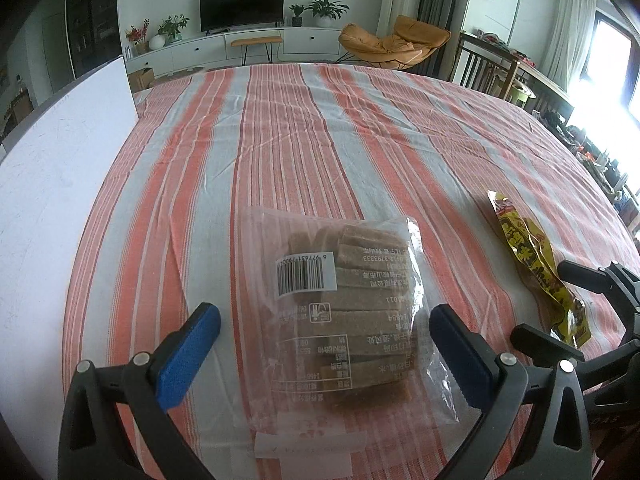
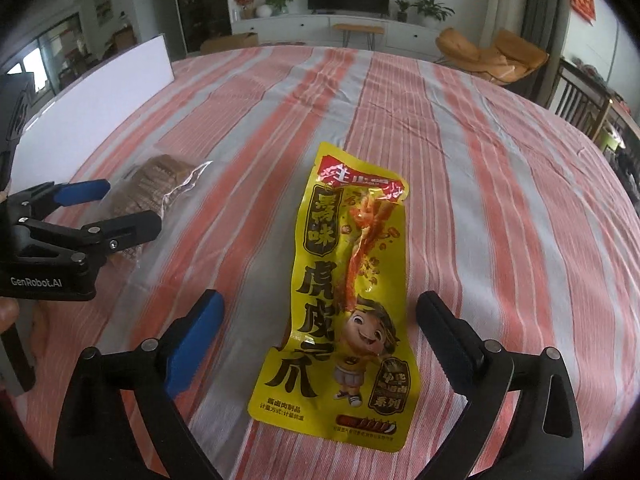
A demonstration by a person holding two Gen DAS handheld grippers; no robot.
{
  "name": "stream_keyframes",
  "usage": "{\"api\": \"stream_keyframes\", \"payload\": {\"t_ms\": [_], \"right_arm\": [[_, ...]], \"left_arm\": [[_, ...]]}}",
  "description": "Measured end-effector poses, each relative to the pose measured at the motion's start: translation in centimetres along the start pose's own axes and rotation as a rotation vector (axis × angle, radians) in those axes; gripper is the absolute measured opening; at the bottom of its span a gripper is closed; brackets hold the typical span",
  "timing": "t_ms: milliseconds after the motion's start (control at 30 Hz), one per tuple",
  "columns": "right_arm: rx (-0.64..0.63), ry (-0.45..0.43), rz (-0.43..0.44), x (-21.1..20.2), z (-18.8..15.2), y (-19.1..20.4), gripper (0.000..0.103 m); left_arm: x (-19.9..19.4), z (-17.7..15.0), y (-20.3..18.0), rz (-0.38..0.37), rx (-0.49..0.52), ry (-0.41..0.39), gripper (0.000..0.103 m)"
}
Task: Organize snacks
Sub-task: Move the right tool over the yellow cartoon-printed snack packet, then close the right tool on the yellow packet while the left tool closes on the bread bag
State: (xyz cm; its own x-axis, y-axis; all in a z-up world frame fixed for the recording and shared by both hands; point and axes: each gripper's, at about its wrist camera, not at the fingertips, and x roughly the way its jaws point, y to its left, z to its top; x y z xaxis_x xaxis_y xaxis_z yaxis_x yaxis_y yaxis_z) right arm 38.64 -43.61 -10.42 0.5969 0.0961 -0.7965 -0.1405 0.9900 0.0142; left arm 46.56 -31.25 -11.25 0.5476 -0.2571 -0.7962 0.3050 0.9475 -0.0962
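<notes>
Left-wrist view, nearest first: found the left gripper (image 1: 324, 314) with its fingers spread wide, one on either side of the clear bag of brown biscuits (image 1: 344, 300), and not squeezing it as far as could be told. Saw that bag lying flat, barcode side up, on the striped tablecloth (image 1: 320, 140). Made out the yellow packet (image 1: 536, 264) to the right of the bag and a little apart from it, with the right gripper (image 1: 542, 300) around its near end.

Turned to the right-wrist view and found that gripper's fingers equally wide, straddling the packet's lower half without touching it. Saw the packet flat, print side up, running lengthwise away from the camera.

Noted a white board (image 1: 60, 160) standing on edge left of the bag. Saw only bare cloth beyond the bag, then, far behind, a television (image 1: 242, 6) and an orange chair (image 1: 394, 42).

Judged two snacks laid side by side, roughly parallel, neither held. Saw no box or tray for them. Could not tell whether this layout was the goal; if not, lifting and placing both remained.
</notes>
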Motion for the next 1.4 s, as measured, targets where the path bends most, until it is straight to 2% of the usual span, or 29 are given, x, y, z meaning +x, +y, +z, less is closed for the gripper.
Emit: {"api": "stream_keyframes", "payload": {"t_ms": [1100, 1233, 1300, 1333, 1400], "right_arm": [[-0.002, 0.0, 0.001, 0.0, 0.0, 0.0, 0.099], [-0.003, 0.008, 0.008, 0.1, 0.1, 0.1, 0.099], [-0.02, 0.091, 0.055, 0.0, 0.8, -0.6, 0.098], [0.002, 0.13, 0.09, -0.1, 1.2, -1.2, 0.097], [0.104, 0.184, 0.127, -0.2, 2.5, -3.2, 0.097]], "left_arm": [[0.2, 0.0, 0.0, 0.006, 0.009, 0.01, 0.103], [0.8, 1.2, -0.2, 0.022, -0.009, 0.109, 0.103], [1.1, 1.7, -0.4, 0.036, -0.019, 0.18, 0.103], [1.3, 1.8, -0.8, 0.025, 0.003, 0.218, 0.103], [1.2, 1.9, -1.7, -0.011, 0.057, 0.238, 0.098]]}}
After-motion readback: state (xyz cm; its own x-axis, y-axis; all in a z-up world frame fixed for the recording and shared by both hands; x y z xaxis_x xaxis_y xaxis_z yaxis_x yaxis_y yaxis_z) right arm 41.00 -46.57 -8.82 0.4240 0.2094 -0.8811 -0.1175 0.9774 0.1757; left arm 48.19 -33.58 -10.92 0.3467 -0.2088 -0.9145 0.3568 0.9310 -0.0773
